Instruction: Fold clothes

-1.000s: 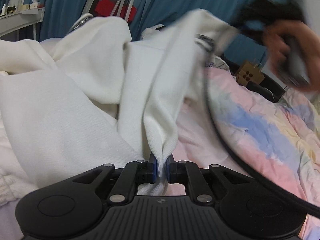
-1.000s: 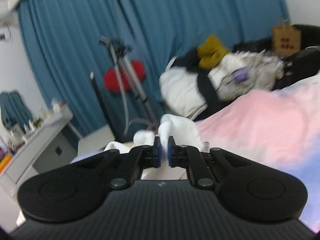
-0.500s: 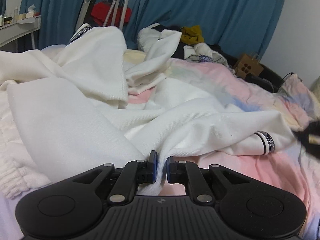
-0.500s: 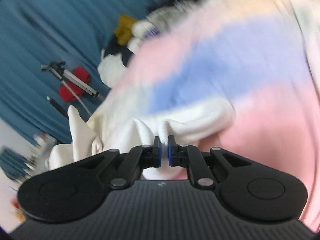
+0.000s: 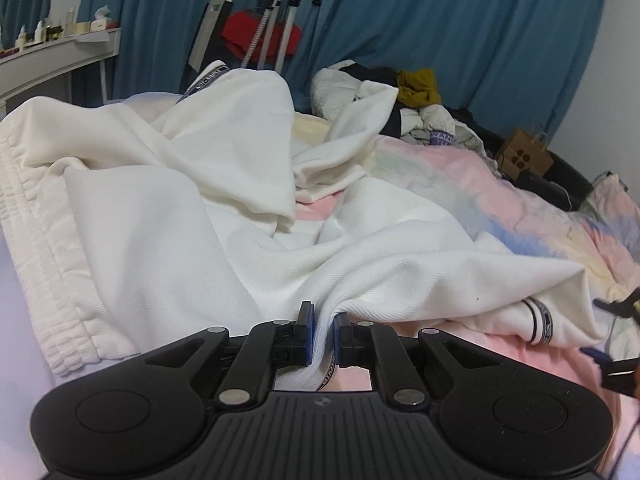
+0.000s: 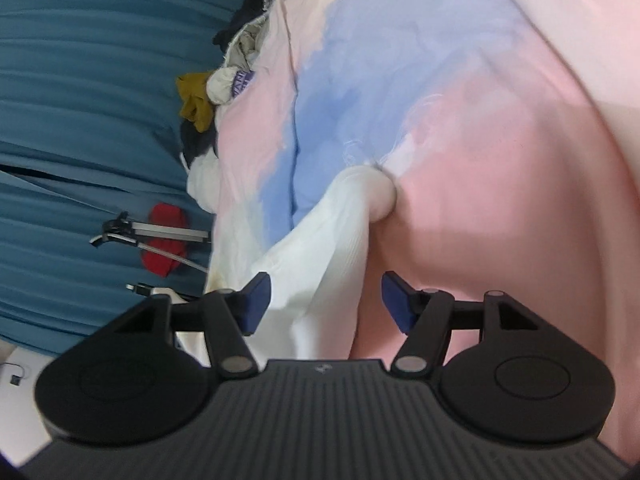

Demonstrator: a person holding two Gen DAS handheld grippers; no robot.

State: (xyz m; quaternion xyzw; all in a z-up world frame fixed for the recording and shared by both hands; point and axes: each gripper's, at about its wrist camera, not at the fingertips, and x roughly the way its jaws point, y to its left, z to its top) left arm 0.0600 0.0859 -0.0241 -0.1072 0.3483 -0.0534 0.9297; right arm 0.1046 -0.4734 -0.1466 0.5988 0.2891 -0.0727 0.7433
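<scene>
**Q:** Where the white garment (image 5: 360, 264) meets the left hand-held gripper (image 5: 322, 332), how do the two lie?

**A:** Nearest the left camera, the blue pads are clamped together on a bunched edge of the garment. From that pinch the cloth runs away across the bed (image 5: 532, 216), one long band stretching rightward to a dark-striped cuff (image 5: 540, 320). That band is the long axis.

**Q:** And the right hand-held gripper (image 6: 322, 300)?

**A:** Its view is rolled sideways. Its jaws are opening, standing well apart, and a strip of the garment (image 6: 332, 256) lies between the pads without either one pressing on it. The strip runs straight ahead to a rounded tip resting on the pink and blue quilt (image 6: 500, 128).

**Q:** Which hand is nearer the cuff?

**A:** The right, I judge; its dark tips show at the right edge of the left view, just beside the cuff.

**Q:** Farther off?

**A:** A heap of other clothes (image 5: 416, 92), then blue curtains (image 5: 460, 32).
</scene>
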